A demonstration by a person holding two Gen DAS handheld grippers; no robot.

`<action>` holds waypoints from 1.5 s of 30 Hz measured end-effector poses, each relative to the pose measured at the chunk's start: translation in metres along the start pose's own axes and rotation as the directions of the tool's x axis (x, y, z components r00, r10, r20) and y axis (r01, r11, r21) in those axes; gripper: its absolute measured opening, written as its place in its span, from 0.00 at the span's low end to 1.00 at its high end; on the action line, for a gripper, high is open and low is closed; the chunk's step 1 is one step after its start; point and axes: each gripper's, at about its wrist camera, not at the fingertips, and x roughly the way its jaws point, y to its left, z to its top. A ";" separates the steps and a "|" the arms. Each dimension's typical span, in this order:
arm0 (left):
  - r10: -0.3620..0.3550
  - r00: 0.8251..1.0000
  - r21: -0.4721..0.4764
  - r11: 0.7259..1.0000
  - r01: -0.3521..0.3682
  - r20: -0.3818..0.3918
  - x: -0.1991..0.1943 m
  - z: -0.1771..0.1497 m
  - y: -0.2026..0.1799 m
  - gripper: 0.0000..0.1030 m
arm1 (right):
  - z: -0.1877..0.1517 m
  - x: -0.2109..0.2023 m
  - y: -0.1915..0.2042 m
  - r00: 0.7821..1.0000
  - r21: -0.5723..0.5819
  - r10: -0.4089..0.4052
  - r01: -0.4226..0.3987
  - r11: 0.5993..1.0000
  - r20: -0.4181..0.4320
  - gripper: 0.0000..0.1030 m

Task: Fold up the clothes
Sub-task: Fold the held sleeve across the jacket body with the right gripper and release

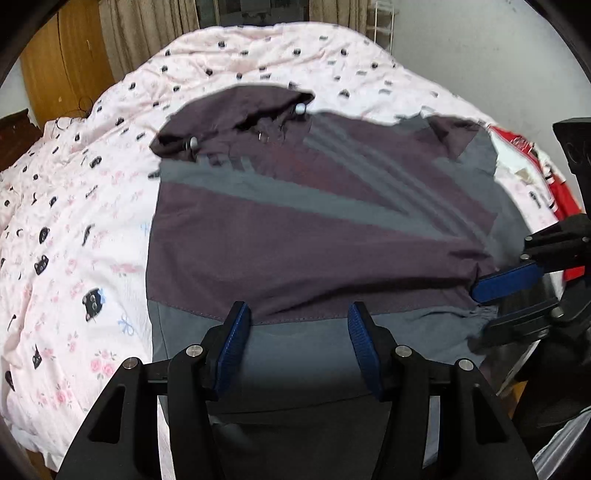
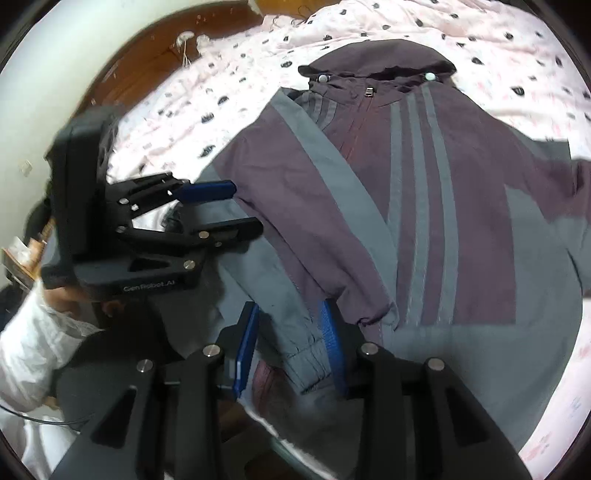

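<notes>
Home bedroom, quilted bed [image 1: 92, 206], curtains [image 1: 147, 33]

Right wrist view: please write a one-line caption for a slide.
Open right gripper straddles the grey sleeve cuff of a purple hooded jacket spread on a pink floral quilt.

Jacket [image 1: 317, 221] hem hidden behind left gripper [image 1: 295, 317]; red garment [image 1: 561, 192] cut off by right edge
</notes>
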 end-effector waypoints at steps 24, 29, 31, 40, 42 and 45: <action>0.011 1.000 -0.095 0.995 -0.009 0.016 0.030 0.020 -0.005 0.51 | -0.032 -0.149 -0.292 0.906 0.673 -0.234 -0.072 0.736 0.353 0.57; 0.011 1.000 -0.095 0.995 -0.008 0.029 0.032 0.022 -0.005 0.51 | -0.028 -0.139 -0.316 0.902 0.697 -0.208 -0.129 0.706 0.378 0.57; 0.010 0.999 -0.096 0.995 -0.007 0.036 0.032 0.021 -0.005 0.51 | -0.024 -0.138 -0.321 0.899 0.693 -0.196 -0.148 0.706 0.392 0.57; 0.006 0.999 -0.095 0.995 -0.002 0.043 0.034 0.020 -0.005 0.52 | -0.022 -0.129 -0.344 0.900 0.707 -0.173 -0.183 0.683 0.400 0.20; 0.004 0.999 -0.096 0.995 0.000 0.041 0.034 0.020 -0.005 0.52 | -0.026 -0.135 -0.341 0.893 0.697 -0.175 -0.188 0.692 0.415 0.19; 0.002 0.999 -0.097 0.995 0.002 0.040 0.034 0.021 -0.004 0.52 | -0.025 -0.149 -0.328 0.880 0.666 -0.190 -0.172 0.726 0.435 0.18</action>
